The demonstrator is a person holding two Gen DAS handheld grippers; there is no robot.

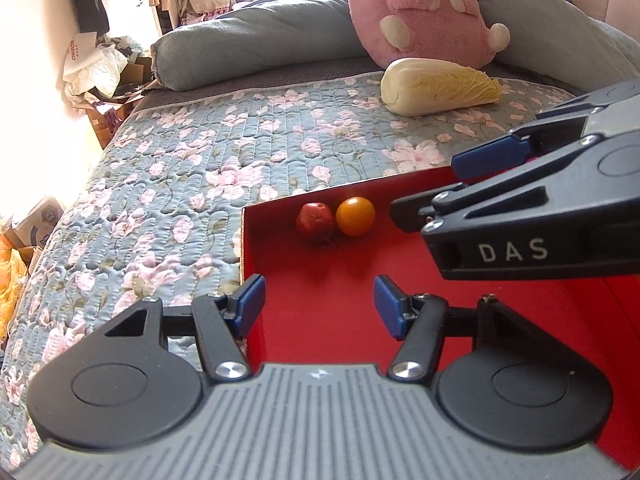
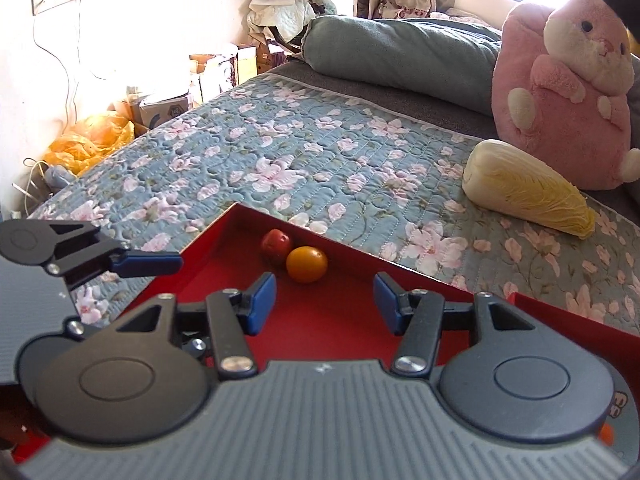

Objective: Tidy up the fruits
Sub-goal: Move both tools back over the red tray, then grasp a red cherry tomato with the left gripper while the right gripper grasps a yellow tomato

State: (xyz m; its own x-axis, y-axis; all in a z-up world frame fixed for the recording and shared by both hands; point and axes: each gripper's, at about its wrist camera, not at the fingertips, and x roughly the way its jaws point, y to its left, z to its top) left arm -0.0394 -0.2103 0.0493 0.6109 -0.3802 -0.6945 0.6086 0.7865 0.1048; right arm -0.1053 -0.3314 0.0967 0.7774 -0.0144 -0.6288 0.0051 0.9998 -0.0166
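A red box [image 1: 320, 320] lies open on the floral bedspread; it also shows in the right wrist view [image 2: 320, 320]. In its far corner sit a red apple [image 1: 315, 219] and an orange [image 1: 355, 216], touching; both show in the right wrist view too, the apple [image 2: 276, 243] behind the orange [image 2: 307, 264]. My left gripper [image 1: 319, 306] is open and empty over the box's left edge. My right gripper [image 2: 324, 302] is open and empty above the box floor, short of the fruit. The right gripper enters the left wrist view from the right [image 1: 424, 192].
A napa cabbage [image 1: 438, 86] [image 2: 528, 190] lies on the bedspread [image 1: 200, 168] beyond the box. A pink plush rabbit [image 2: 560, 92] and a rolled grey-blue duvet [image 2: 400, 56] sit at the back. Cardboard boxes and bags clutter the floor left of the bed.
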